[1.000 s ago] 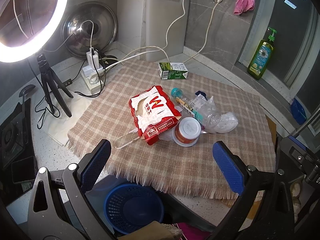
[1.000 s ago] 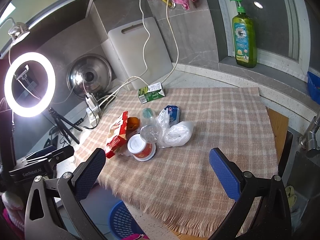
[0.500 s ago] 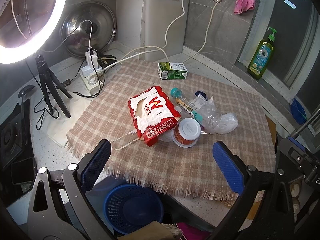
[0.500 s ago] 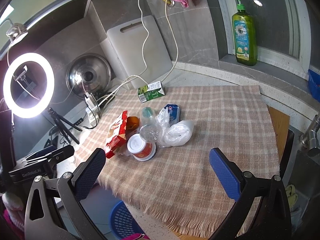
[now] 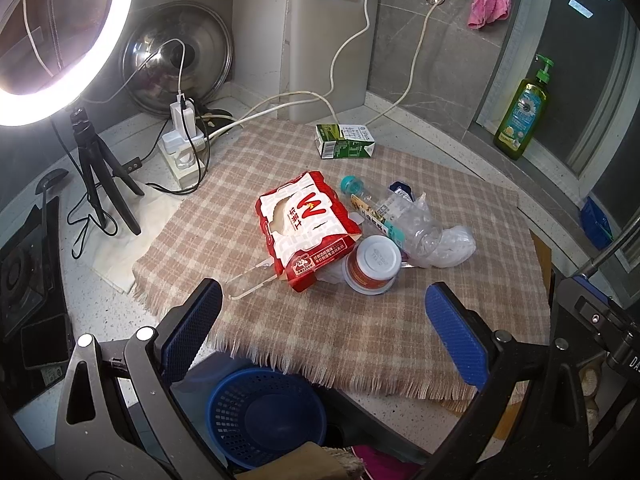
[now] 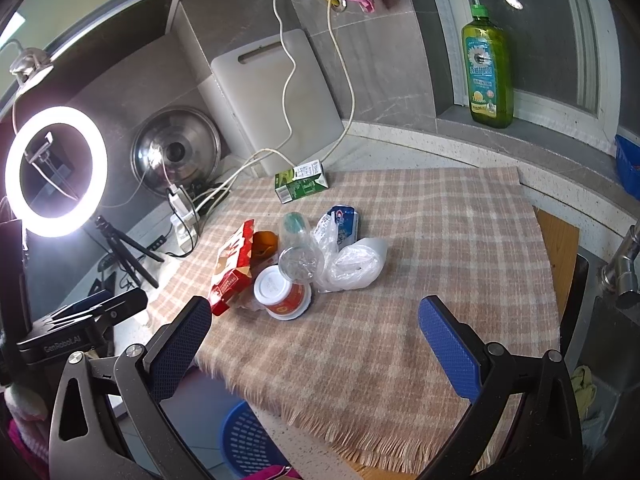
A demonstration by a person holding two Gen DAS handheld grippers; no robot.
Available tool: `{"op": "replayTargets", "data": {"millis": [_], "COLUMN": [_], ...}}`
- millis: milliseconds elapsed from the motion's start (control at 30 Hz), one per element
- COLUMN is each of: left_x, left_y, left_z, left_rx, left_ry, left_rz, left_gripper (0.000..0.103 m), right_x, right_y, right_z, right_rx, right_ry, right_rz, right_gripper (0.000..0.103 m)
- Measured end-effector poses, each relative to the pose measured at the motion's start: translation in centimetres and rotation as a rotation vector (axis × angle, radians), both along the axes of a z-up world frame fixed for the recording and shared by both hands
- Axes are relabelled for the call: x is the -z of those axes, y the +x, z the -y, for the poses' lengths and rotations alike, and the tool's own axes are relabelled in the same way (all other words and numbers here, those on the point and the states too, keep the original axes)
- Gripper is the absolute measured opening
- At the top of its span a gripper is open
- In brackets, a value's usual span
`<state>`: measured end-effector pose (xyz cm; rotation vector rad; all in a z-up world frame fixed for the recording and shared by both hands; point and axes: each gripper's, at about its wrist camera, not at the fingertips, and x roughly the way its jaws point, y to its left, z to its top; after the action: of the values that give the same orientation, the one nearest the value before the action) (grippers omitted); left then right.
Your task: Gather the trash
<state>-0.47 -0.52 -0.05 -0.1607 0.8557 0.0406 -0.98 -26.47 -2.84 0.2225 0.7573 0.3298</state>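
Note:
A pile of trash lies mid-cloth: a red-and-white carton (image 5: 306, 226) (image 6: 232, 268), an overturned red-banded cup (image 5: 373, 265) (image 6: 282, 294), a clear plastic bottle (image 5: 386, 212) (image 6: 298, 252), a crumpled clear bag (image 5: 448, 244) (image 6: 352, 266) and a blue toothpaste box (image 6: 340, 224). A green milk carton (image 5: 346, 142) (image 6: 302, 182) lies apart at the back. My left gripper (image 5: 320, 322) is open and empty above the cloth's front edge. My right gripper (image 6: 316, 338) is open and empty, in front of the pile. A blue basket (image 5: 266, 414) (image 6: 248, 440) stands below the counter edge.
The plaid cloth (image 5: 360, 328) (image 6: 440, 240) covers the counter. A ring light on a tripod (image 5: 60, 44) (image 6: 56, 170), power strip with cables (image 5: 182, 148), pot lid (image 5: 176, 56) and cutting board (image 5: 330, 48) stand at back left. A green soap bottle (image 6: 486, 64) stands on the sill; a tap (image 6: 624, 272) is at right.
Both views shifted only slightly; the trash has not moved and both grippers stay open.

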Motion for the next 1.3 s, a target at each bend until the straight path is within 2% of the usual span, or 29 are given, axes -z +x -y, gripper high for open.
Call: {"op": "replayTargets", "data": {"millis": [567, 900, 1167, 1300], "left_x": [0.2, 2.0, 3.1, 4.5], "left_y": [-0.1, 2.0, 4.5, 6.6], "left_z": [-0.1, -2.2, -4.0, -5.5], "left_rx": [-0.022, -0.027, -0.033, -0.069], "left_ry": [0.001, -0.045, -0.104, -0.141], "left_rz": [-0.013, -0.066, -0.110, -0.149], "left_gripper": [0.103, 0.103, 0.103, 0.098], "right_x": [0.4, 1.0, 1.6, 1.9], "right_y": [0.7, 2.7, 6.0, 8.1], "right_z": [0.1, -0.6, -1.7, -2.7], "right_rx": [-0.009, -0.048, -0.119, -0.171], "right_ry": [0.020, 0.007, 0.002, 0.003], "right_rz": [-0.031, -0.054, -0.074, -0.099], "right_gripper": [0.102, 0.102, 0.102, 0.099]}}
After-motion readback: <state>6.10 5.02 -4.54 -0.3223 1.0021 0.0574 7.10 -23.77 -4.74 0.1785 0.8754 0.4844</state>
